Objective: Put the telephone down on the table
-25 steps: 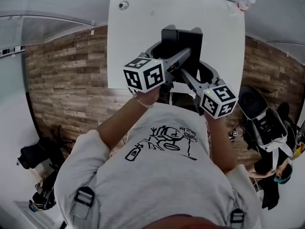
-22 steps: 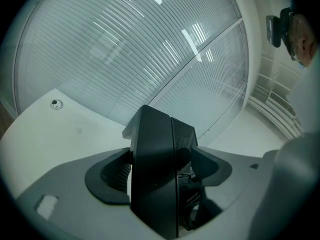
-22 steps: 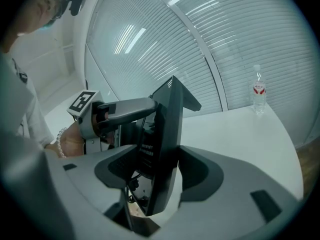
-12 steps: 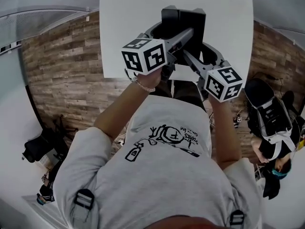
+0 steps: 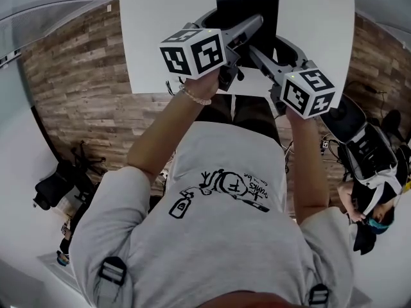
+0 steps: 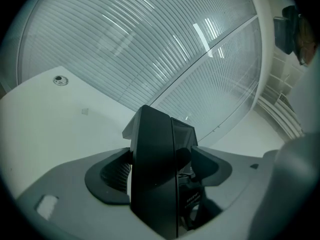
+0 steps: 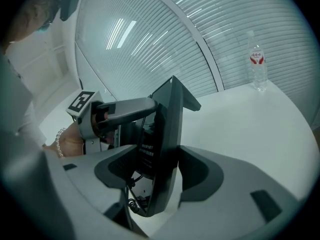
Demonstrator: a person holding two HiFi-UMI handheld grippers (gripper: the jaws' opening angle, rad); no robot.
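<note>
Left claw (image 6: 162, 166) clamped on telephone (image 6: 150, 194), right claw (image 7: 161, 170) likewise, over table (image 5: 160, 31)

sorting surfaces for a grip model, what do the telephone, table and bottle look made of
Telephone: looks like black moulded plastic, satin finish, with soft dull highlights along its edges.
Table: smooth white top, probably laminate or painted board; even colour, no grain.
Bottle: likely clear plastic; the wall shows through it, and it has a red label.
</note>
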